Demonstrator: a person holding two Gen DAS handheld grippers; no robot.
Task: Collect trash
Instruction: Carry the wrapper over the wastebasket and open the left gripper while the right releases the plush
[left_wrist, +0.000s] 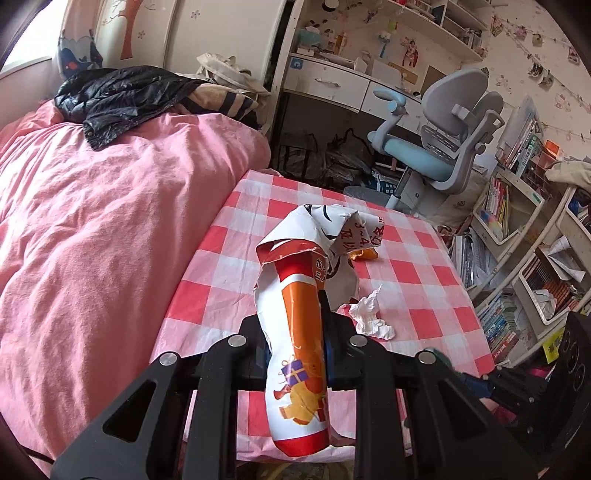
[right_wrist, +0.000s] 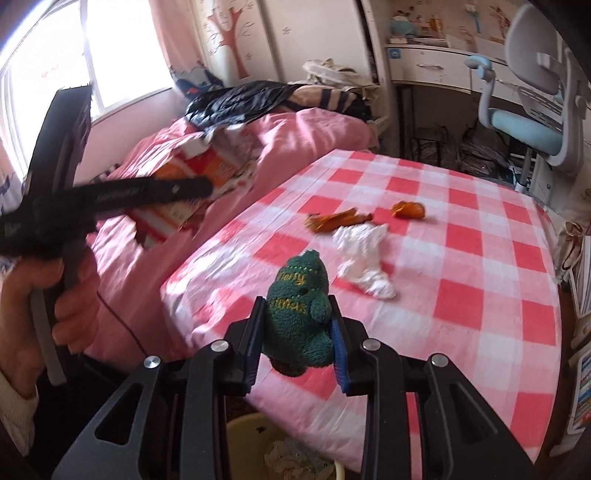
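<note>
Two grippers are both loaded: your left gripper (left_wrist: 295, 332) has its fingers pinched on a crumpled orange-and-white paper wrapper (left_wrist: 301, 325), which sticks up past the fingertips above the checked tablecloth (left_wrist: 424, 273). Just right of those fingers lies a crumpled tissue (left_wrist: 371, 317). Your right gripper (right_wrist: 297, 328) has its fingers clamped on a green knitted toy (right_wrist: 301, 314); ahead and right of them lie the tissue (right_wrist: 364, 254) and orange peels (right_wrist: 334, 219).

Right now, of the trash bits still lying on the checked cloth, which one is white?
The crumpled tissue, nearest the right claw. The two peel scraps beyond it, a long one and a small curled one, are orange.
</note>
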